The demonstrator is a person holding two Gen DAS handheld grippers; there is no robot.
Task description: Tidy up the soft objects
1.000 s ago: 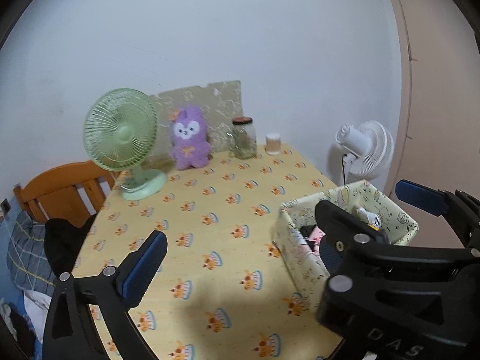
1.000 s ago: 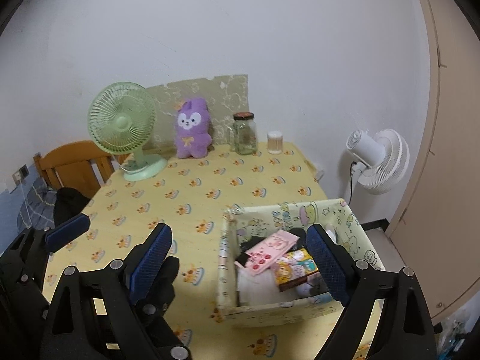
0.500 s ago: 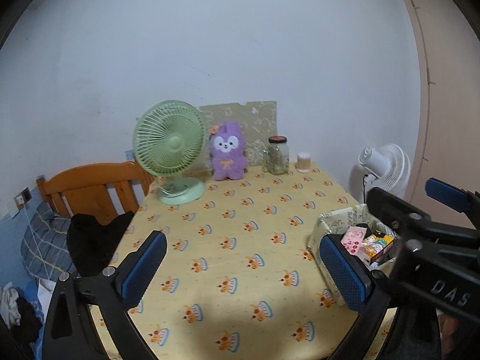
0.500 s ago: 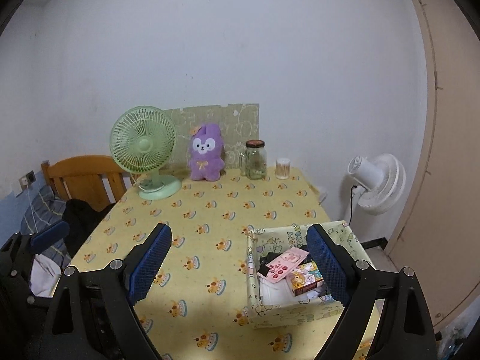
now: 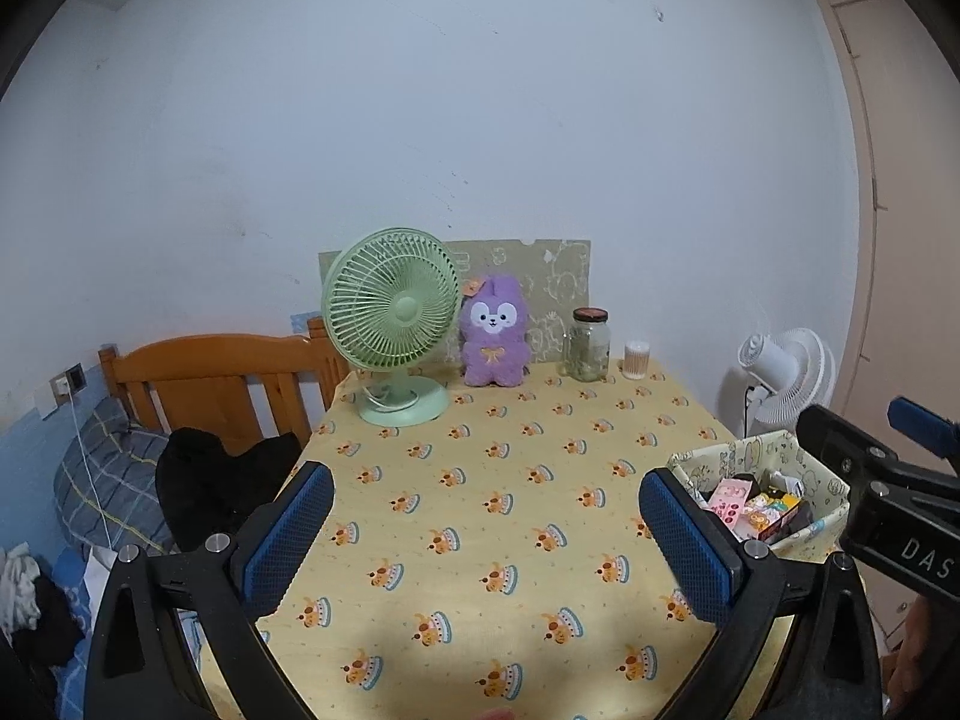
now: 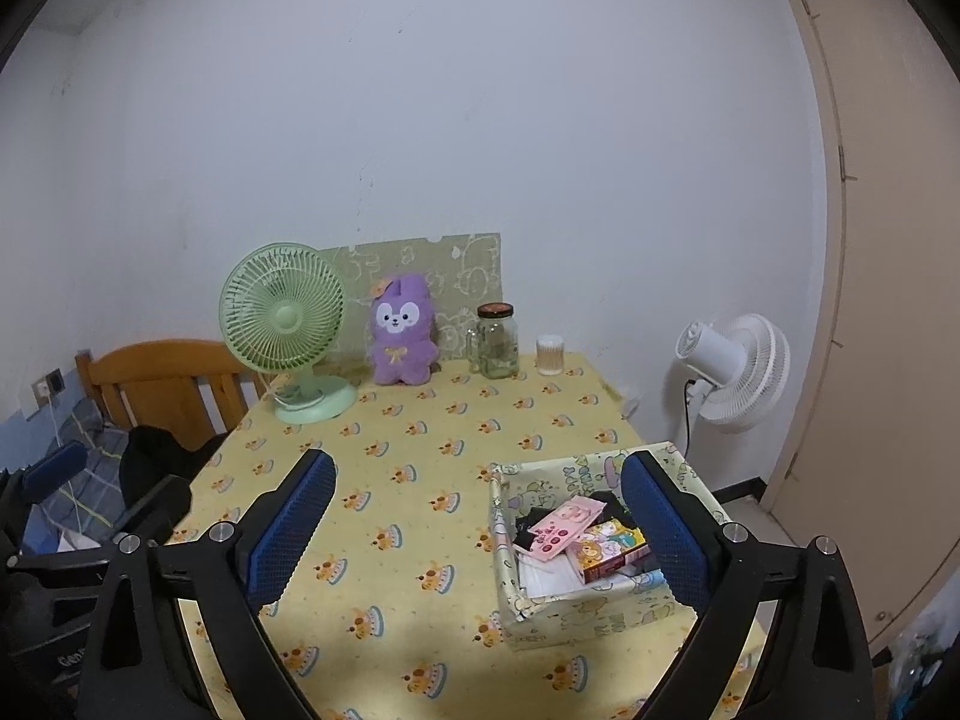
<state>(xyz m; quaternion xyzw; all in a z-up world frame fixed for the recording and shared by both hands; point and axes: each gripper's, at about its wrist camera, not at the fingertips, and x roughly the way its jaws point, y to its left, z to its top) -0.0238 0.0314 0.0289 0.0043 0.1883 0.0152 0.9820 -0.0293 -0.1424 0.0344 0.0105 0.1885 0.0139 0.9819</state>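
Both grippers' fingers (image 5: 288,531) (image 6: 291,525) spread wide, empty.

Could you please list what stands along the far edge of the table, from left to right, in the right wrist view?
Green fan → purple plush toy → glass jar → small white cup.

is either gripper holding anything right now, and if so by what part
Nothing is held. The left gripper and right gripper are both open and empty above the table; the purple plush sits untouched at the far edge.
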